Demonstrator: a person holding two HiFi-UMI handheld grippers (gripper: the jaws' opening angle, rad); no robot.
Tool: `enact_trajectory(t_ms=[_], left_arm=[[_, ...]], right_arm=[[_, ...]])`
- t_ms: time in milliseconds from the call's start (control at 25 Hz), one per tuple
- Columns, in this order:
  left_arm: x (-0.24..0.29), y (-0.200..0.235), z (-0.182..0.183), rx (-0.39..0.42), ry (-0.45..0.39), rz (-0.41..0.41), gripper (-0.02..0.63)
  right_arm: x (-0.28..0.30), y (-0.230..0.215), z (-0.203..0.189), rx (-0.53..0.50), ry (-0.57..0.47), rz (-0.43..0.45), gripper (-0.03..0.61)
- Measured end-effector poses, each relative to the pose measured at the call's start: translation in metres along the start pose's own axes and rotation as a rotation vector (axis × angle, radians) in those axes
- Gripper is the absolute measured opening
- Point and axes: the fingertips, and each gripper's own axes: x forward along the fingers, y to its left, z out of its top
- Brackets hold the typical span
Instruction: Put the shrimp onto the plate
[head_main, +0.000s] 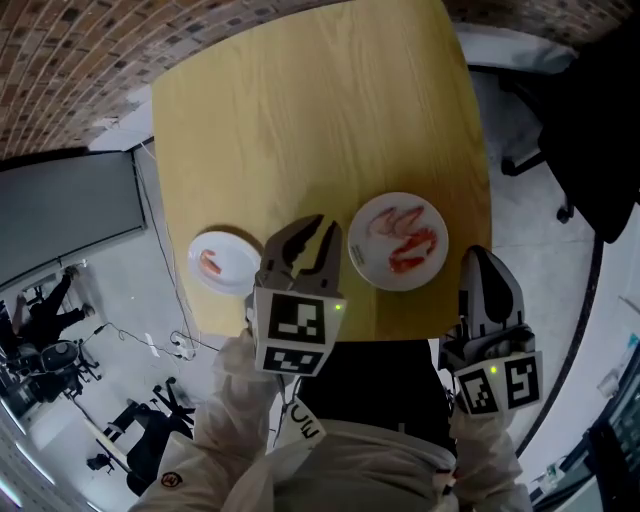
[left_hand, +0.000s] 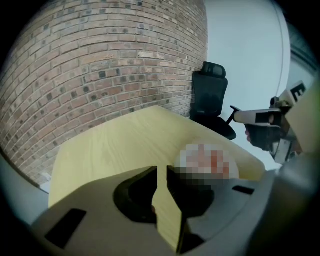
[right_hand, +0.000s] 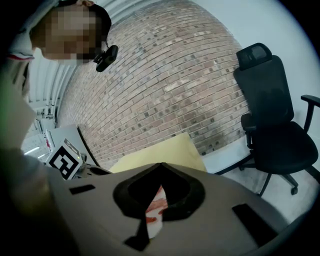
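Two white plates lie near the front edge of a yellow wooden table (head_main: 300, 110). The small left plate (head_main: 236, 280) holds one shrimp (head_main: 210, 263). On the bigger right plate (head_main: 375, 265) lie a few shrimp (head_main: 412, 243). My left gripper (head_main: 327, 224) hovers between the plates, open a little, with nothing between its fingers; in the left gripper view (left_hand: 162, 169) only table shows through the gap. My right gripper (head_main: 480, 255) is shut and empty, off the table's front right corner. Below its closed tips (right_hand: 160, 165), a strip of plate (right_hand: 151, 224) with red shrimp (right_hand: 159, 200) shows.
A black office chair (left_hand: 210, 100) (right_hand: 270, 115) stands beyond the table's right side, on a pale floor. A brick wall (left_hand: 100, 65) runs behind the table. A grey panel (head_main: 60, 210) and cables lie on the floor to the left. White sleeves (head_main: 240, 420) fill the bottom.
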Motion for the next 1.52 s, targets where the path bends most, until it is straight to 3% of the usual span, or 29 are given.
enact_trajectory(t_ms=[360,640,960,1520], left_arm=[[-0.048,0.061,-0.044,-0.088,0.004,0.109,0.061],[-0.105,0.079,-0.089,-0.160,0.009,0.200,0.061],[-0.141,0.115,-0.136,-0.388,-0.031,0.314,0.061],[-0.147,0.148,-0.183,-0.607,-0.018,0.413,0.063]], right_arm=[[0.027,0.073,-0.011,-0.054,0.036,0.118,0.025],[0.011,0.132,-0.027,-0.092,0.060,0.213,0.025],[0.025,0.190,-0.048,-0.139,0.114,0.303,0.025],[0.052,0.254,-0.066,-0.226,0.192,0.423,0.025]])
